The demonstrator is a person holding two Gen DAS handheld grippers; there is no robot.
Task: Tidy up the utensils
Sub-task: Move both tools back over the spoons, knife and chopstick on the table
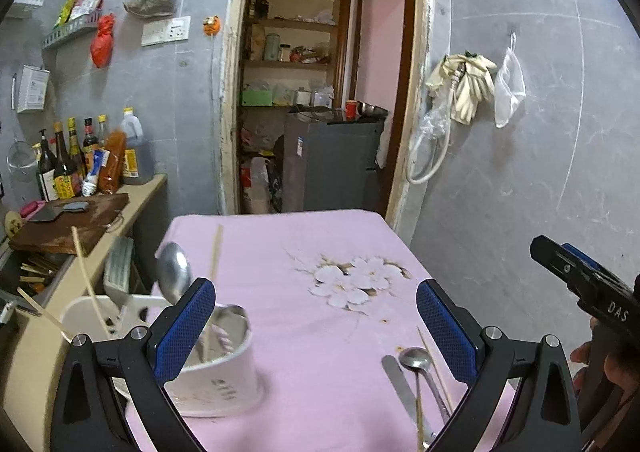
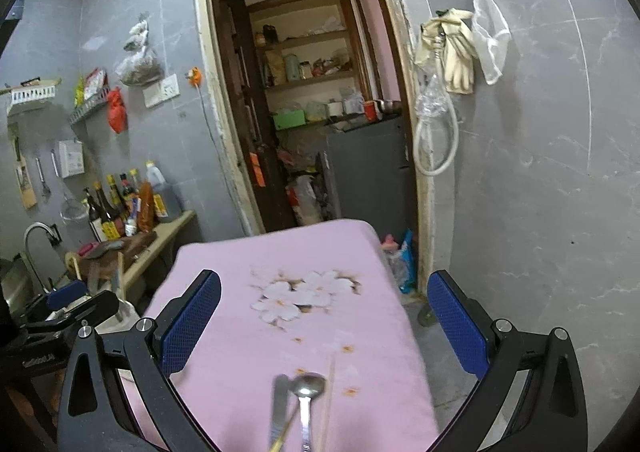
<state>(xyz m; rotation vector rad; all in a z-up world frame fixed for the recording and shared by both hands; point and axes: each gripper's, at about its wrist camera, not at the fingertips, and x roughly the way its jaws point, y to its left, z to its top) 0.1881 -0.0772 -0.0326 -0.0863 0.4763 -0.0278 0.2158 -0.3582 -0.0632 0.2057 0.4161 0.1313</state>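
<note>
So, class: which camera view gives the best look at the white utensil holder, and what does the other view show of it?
The left wrist view. The white utensil holder stands close on the pink tablecloth, with its rim, wall and ladle visible. In the right wrist view only a small white sliver appears, behind the left gripper.

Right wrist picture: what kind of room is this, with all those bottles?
Most likely a home kitchen. Sauce bottles stand on a counter beside a cutting board, a sink tap curves up at the left, and a spoon lies on the pink-covered table.
</note>
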